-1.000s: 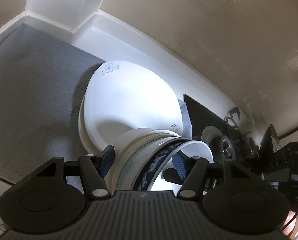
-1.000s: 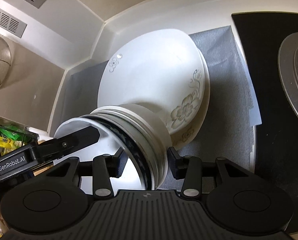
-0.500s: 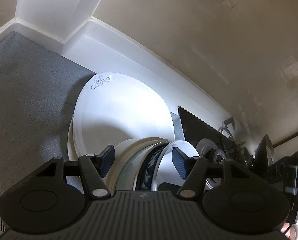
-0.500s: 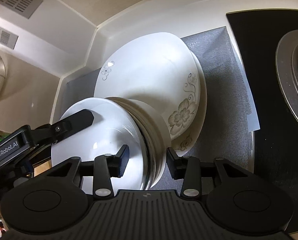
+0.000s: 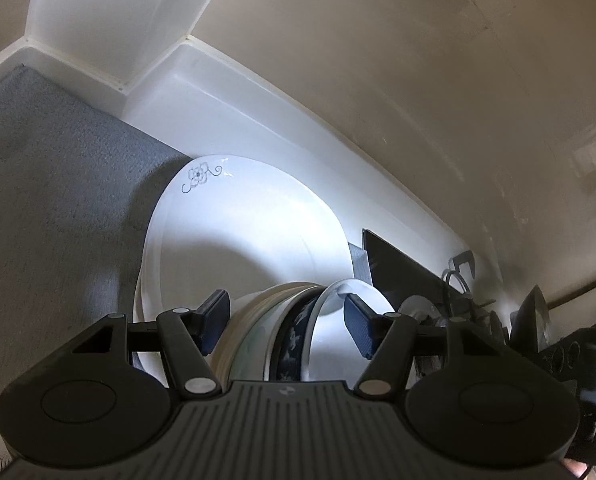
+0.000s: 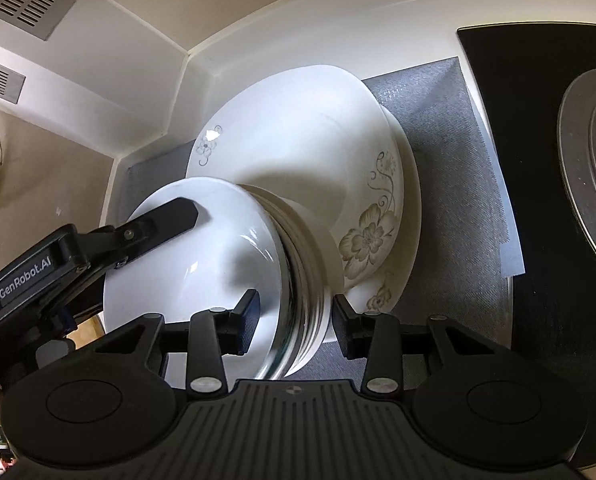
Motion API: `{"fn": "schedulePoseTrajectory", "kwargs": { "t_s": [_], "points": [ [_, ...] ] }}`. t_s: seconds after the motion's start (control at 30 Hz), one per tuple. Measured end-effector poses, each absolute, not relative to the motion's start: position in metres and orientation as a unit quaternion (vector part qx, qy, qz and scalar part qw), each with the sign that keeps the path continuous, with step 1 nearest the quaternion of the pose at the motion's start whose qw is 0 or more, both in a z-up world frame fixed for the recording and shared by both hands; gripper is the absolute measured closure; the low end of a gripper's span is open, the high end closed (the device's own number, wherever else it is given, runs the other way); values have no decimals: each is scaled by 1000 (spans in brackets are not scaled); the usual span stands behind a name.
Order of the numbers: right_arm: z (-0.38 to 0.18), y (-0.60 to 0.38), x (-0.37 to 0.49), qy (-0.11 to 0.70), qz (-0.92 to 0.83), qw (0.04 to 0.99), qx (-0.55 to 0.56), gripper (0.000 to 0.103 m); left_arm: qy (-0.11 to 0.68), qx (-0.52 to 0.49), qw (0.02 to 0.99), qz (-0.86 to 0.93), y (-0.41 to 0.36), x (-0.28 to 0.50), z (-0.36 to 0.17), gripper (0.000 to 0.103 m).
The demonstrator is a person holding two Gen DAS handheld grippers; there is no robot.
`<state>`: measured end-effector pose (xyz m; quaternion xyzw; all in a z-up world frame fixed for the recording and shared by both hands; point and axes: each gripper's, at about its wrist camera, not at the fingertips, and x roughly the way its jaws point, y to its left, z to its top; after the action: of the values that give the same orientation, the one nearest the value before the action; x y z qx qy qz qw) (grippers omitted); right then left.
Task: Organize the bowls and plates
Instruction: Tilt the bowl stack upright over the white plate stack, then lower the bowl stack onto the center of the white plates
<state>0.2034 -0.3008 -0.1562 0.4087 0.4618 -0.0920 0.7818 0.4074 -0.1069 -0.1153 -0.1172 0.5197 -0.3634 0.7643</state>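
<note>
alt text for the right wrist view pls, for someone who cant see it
Both grippers hold a tilted stack of nested bowls above floral plates on a grey mat. The right gripper straddles the stack's rims; the left gripper reaches in from the left, one finger inside the top bowl. A black stovetop sits at right.

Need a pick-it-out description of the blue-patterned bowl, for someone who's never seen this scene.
Start at the grey mat beside the black stovetop, where white flowered plates are piled. A nested stack of bowls is tipped on its side over them, between both grippers. The blue-patterned bowl sits inside that stack, the only one with a dark blue band; the rest are plain white.
</note>
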Motion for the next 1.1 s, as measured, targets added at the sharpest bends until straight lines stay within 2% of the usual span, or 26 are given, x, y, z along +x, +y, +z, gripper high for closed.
{"fn": "schedulePoseTrajectory", "kwargs": {
  "t_s": [0.5,0.8,0.97,1.03,1.1],
  "points": [
    [-158,-314,245,473,-99,789,380,61,537,-143,757,-343,-113,445,-134,36],
    [-167,-322,265,443,-108,821,344,62,528,-136,770,-333,-119,455,-141,36],
    [-169,-327,273,411,-108,851,310,63,516,-143,770,-345,-125,455,-144,28],
    [-169,-328,272,415,-101,851,307,62,522,-142,764,-351,-126,452,-146,19],
    [-171,-329,267,422,-96,844,316,62,531,-143,758,-351,-124,449,-148,18]
  ]
}}
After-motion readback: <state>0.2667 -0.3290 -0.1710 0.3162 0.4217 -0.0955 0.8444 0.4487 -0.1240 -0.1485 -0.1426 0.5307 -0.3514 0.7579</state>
